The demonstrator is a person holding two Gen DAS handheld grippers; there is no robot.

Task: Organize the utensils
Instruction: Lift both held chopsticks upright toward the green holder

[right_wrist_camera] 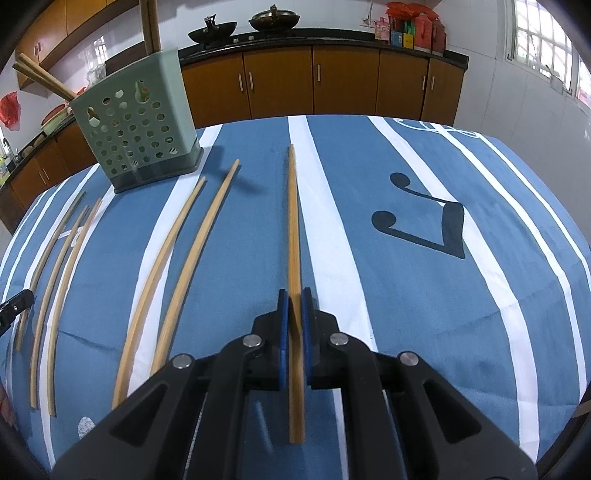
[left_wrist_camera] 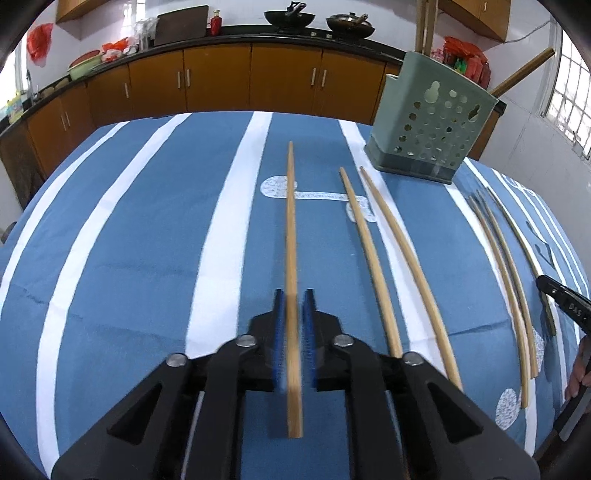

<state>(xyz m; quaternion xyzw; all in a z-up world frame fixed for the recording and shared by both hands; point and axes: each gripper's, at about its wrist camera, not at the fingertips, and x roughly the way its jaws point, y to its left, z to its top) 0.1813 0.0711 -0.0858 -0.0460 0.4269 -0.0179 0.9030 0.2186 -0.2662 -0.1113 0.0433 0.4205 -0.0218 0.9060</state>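
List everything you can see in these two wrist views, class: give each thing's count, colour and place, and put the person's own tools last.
Utensil holder: one, pale green with round holes, far side of the table, chopsticks already standing in it.
Held chopsticks: two, light wood, one between the left tool's pads, one in the right tool.
Loose chopsticks: five on the cloth, a light wooden pair, and two pale and one darker toward the left edge of the right view.
Tablecloth: one, blue with white stripes, covering the table.
Woks: two, dark, on the back counter.
Cabinets: brown, under the counter.
Left tool: black, blue pads, closed on a chopstick.
Right tool: the same, closed on a chopstick.
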